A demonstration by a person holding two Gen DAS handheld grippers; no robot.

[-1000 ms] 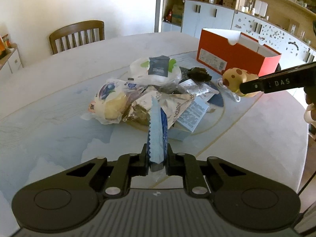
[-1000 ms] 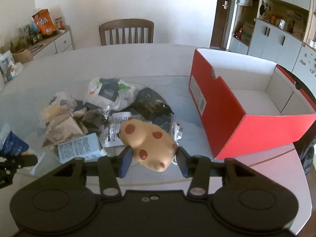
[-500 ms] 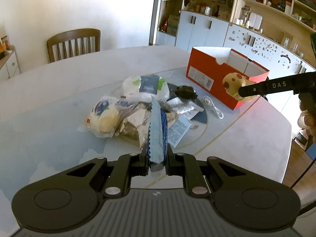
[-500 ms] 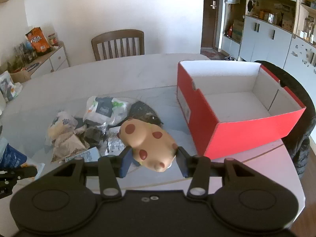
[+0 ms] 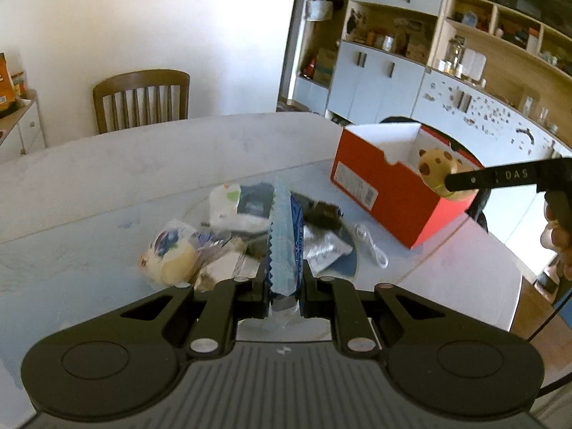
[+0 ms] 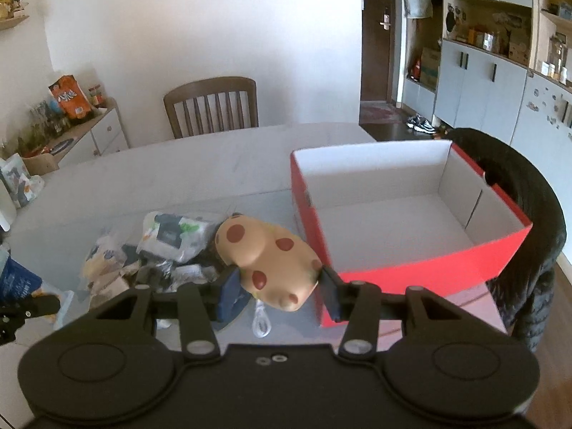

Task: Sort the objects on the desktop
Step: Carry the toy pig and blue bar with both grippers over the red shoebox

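Right wrist: tongs clamping spotted toy

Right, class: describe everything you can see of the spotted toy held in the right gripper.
The spotted toy is a rounded, lumpy tan figure with brownish-red spots, smooth and apparently rubbery. It is lifted clear of the table, pinched at its sides by the right gripper, whose fingers alone touch it. The left wrist view shows it raised at the red box, level with its near rim.
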